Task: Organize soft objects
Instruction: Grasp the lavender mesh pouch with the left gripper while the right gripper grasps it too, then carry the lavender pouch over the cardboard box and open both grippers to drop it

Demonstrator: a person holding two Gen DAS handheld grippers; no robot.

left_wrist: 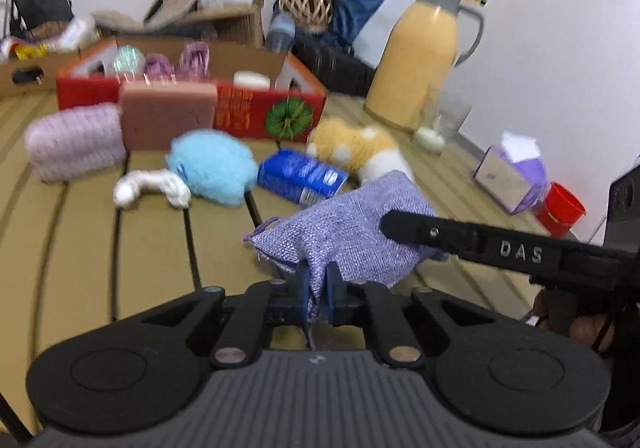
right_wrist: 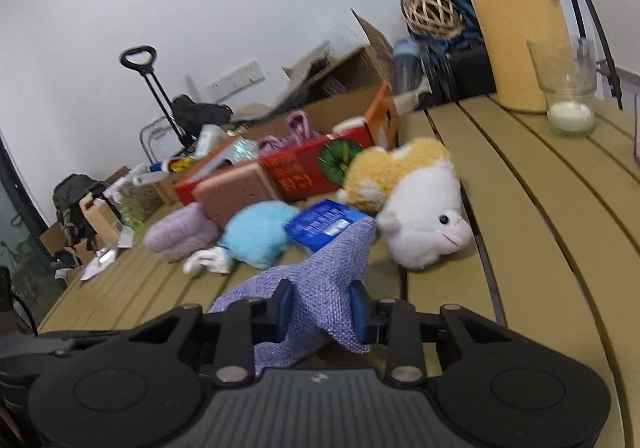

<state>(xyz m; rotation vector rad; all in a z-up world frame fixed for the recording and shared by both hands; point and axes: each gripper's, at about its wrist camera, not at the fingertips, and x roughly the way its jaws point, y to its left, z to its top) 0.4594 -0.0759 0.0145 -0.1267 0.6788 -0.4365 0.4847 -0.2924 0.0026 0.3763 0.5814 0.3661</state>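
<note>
Left wrist: both tools (left_wrist: 318,290) (right_wrist: 322,314) clamped on lilac pouch (left_wrist: 352,232).

A cluttered storeroom-like room — cardboard boxes (left_wrist: 224,18), backpack (right_wrist: 74,200), luggage trolley (right_wrist: 154,96) against white wall.

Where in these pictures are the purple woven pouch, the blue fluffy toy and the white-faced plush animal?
purple woven pouch (left_wrist: 344,232), left wrist view, middle of cloth.
blue fluffy toy (left_wrist: 214,168), left wrist view, centre of body.
white-faced plush animal (right_wrist: 424,220), right wrist view, white head.
</note>
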